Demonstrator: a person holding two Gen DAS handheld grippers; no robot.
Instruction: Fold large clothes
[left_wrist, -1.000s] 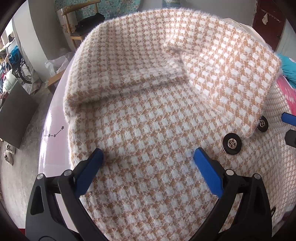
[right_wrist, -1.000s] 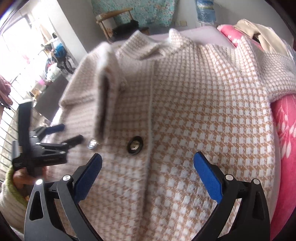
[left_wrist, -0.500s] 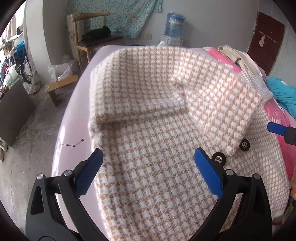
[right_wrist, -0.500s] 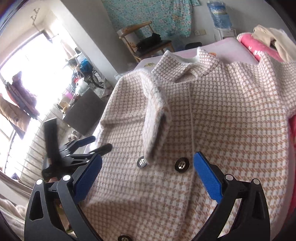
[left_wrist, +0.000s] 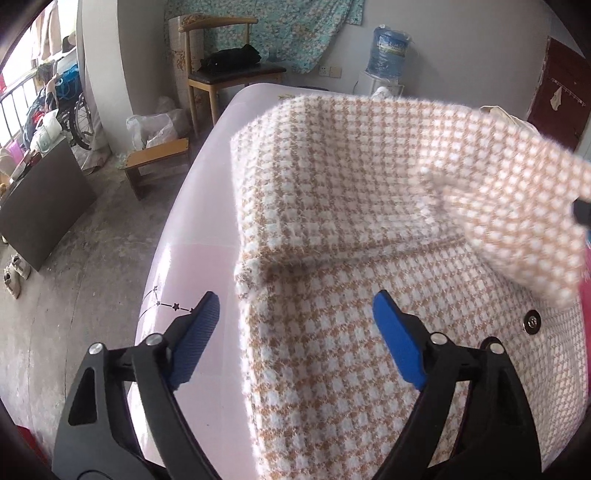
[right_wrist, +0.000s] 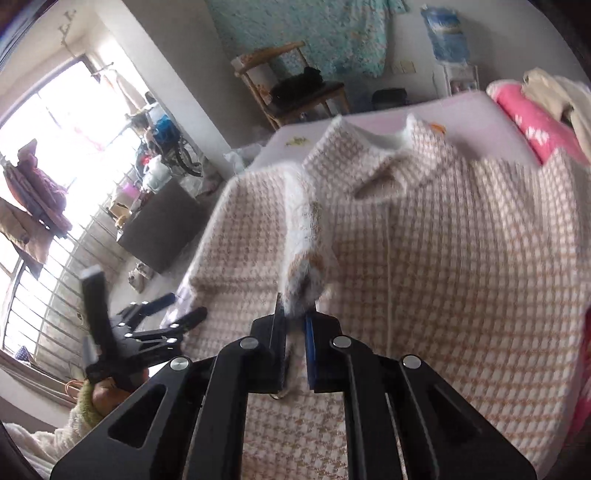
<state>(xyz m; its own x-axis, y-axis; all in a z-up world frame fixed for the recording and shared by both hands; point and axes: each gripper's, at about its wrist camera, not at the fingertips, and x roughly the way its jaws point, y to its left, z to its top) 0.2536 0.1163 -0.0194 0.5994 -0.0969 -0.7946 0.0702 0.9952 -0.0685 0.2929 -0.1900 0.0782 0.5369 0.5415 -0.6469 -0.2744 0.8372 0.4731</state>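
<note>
A pale pink bed fills the middle of the room, and spread across it lies a large fuzzy coat in a tan and white check, its collar toward the far end and its buttoned front facing up. Along the bed's far side sits a pink blanket with a cream garment piled on it. Past the bed's head stand a wooden chair with something black on its seat and a blue water bottle on a dispenser.

The coat's sleeve is folded across the chest, and part of it is raised off the body of the coat, blurred in both views. The right gripper is clamped on the fluffy cuff end of that sleeve, its pads pressed tight against the fabric, holding it up above the coat's front and just left of the button line.

The left gripper hangs over the near left edge of the coat, where fabric meets bare bed. Its jaws are closing but remain wide apart, with the coat's edge below and between them and nothing pinched. A dark button shows near its right finger.
</note>
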